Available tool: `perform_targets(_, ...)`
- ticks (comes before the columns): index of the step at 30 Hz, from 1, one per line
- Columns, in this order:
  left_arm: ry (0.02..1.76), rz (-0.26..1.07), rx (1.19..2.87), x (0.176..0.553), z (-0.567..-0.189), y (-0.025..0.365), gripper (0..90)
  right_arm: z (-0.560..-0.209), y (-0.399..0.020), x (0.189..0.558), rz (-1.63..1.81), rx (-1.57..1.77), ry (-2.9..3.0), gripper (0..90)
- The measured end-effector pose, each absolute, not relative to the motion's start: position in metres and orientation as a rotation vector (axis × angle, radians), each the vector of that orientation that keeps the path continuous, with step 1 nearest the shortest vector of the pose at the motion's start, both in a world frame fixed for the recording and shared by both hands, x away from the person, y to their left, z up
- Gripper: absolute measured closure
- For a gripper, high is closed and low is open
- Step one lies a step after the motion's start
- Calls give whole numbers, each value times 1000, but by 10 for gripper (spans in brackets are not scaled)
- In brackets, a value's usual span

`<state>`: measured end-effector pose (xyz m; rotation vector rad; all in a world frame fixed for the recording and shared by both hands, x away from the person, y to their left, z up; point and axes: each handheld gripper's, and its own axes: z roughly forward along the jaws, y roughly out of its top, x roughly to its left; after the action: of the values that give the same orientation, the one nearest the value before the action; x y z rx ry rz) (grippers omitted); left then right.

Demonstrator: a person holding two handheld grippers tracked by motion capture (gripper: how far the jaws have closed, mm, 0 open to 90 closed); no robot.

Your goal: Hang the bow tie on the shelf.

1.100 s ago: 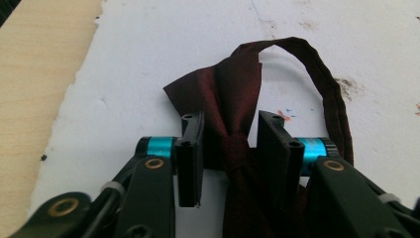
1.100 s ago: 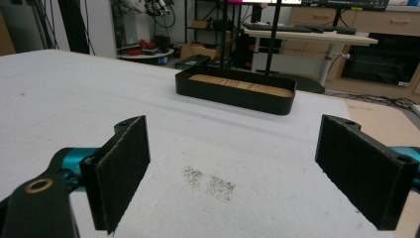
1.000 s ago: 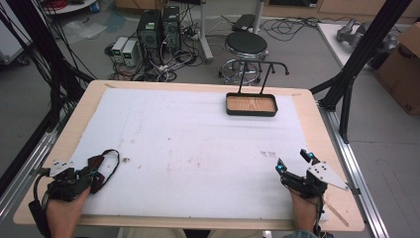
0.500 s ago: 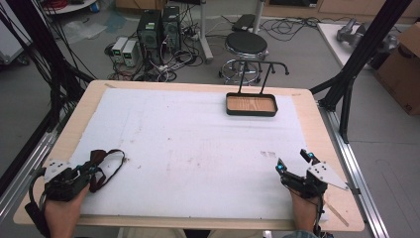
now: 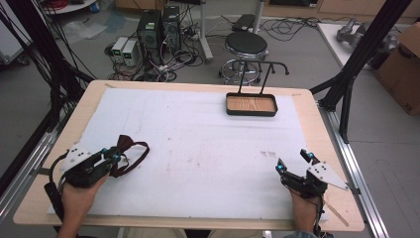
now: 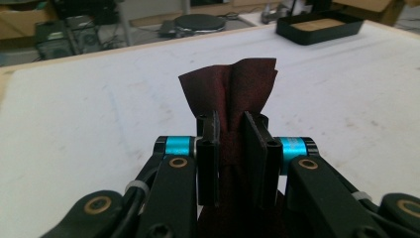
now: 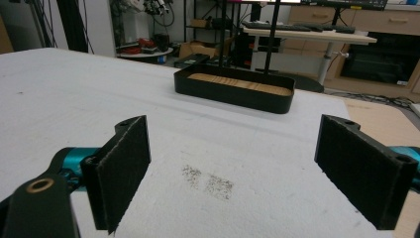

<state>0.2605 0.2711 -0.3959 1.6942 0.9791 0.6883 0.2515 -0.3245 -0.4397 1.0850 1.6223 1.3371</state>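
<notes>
Left gripper [image 6: 232, 134] pinches dark red cloth [image 6: 237, 87], end upright

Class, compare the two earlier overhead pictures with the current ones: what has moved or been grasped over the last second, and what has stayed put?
The left gripper, shut on the dark red looped cloth strap, has moved forward and towards the table's middle, carrying the strap with it. The right gripper stays open at the near right corner, and the black tray with the wooden floor has not moved.
</notes>
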Motion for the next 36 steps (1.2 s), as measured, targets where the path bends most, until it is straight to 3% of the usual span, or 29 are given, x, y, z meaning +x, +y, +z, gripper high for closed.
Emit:
perform_targets(13, 662, 598, 1779, 305, -362, 212, 763, -440, -324, 252, 1339, 1085, 1631, 130)
perform_targets(36, 495, 463, 1774, 385, -334, 129, 763, -440, -325, 253, 1354, 1084, 1640, 130)
